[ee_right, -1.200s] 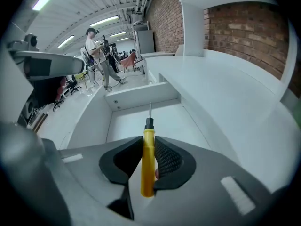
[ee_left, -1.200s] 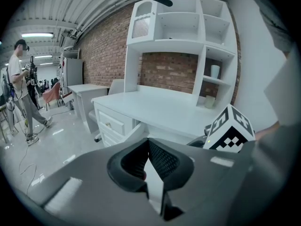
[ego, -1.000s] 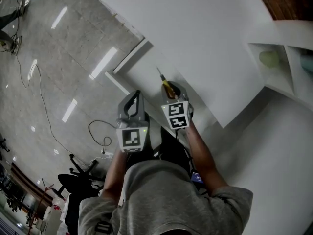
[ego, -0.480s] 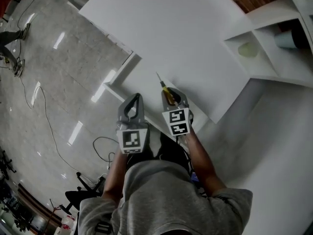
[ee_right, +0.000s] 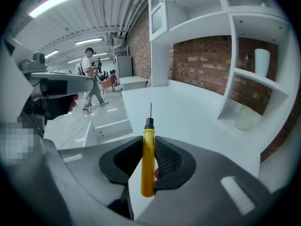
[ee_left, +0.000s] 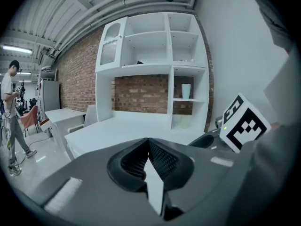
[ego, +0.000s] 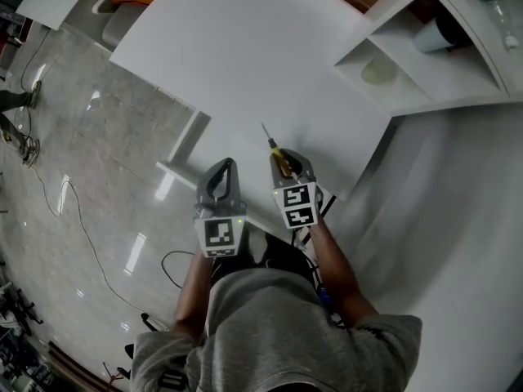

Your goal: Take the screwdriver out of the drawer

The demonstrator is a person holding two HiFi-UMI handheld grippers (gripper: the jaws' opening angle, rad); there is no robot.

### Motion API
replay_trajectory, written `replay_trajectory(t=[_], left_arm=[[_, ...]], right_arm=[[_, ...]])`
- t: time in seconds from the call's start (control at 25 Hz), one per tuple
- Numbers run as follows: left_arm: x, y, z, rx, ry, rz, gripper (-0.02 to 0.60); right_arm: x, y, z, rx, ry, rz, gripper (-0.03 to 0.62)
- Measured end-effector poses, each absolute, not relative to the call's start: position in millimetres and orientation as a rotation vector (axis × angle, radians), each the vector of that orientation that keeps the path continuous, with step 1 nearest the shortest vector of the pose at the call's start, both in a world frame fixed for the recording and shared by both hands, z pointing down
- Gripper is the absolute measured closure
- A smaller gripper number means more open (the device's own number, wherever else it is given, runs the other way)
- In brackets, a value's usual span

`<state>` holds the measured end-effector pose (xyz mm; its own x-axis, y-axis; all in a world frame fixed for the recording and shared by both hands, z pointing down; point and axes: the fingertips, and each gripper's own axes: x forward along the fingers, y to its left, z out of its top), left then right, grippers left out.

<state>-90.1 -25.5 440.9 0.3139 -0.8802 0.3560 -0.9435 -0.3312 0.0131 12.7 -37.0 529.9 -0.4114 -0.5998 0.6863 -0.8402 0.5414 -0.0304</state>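
The screwdriver (ee_right: 147, 160) has a yellow handle and a thin metal shaft that points away from me. My right gripper (ee_right: 149, 145) is shut on the handle. In the head view, the screwdriver (ego: 279, 157) sticks out ahead of the right gripper (ego: 286, 163), over the edge of the white table (ego: 245, 47). The open white drawer (ego: 186, 147) lies below and to the left; it also shows in the right gripper view as the drawer (ee_right: 112, 128). My left gripper (ego: 219, 178) hangs beside the right one. The left gripper (ee_left: 148, 144) has its tips together, with nothing between them.
A white shelf unit (ee_left: 155, 69) stands at the table's far end, with a cup (ee_right: 261, 62) and a pale green round object (ego: 378, 72) in its compartments. A person (ee_right: 90, 81) stands far off on the shiny floor. Cables (ego: 73, 211) lie on the floor at left.
Both grippers have risen together, the right one still holding the screwdriver. The drawer and floor have dropped lower and further left in the head view, and more of the shelf unit shows.
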Motion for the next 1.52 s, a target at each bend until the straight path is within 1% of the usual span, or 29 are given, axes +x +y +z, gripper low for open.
replay_trajectory(t=[0.32, 1.0, 1.24, 1.52], left_arm=[[-37.3, -39.2, 429.6, 2.439, -1.578, 0.432, 0.569], [58.0, -71.4, 460.2, 2.498, -1.451, 0.491, 0.569], [85.7, -81.9, 476.6, 2.501, -1.407, 0.52, 0.569], [102.3, -89.4, 492.3, 2.486, -1.384, 0.557, 0.569]], right_arm=[[75.1, -49.2, 514.2, 1.29, -2.101, 0.528, 0.513], [197.2, -80.9, 545.3, 1.448, -1.991, 0.622, 0.513], [224.9, -88.3, 568.0, 1.449, -1.953, 0.661, 0.513], [239.6, -91.8, 597.9, 1.417, -1.919, 0.719, 0.512]])
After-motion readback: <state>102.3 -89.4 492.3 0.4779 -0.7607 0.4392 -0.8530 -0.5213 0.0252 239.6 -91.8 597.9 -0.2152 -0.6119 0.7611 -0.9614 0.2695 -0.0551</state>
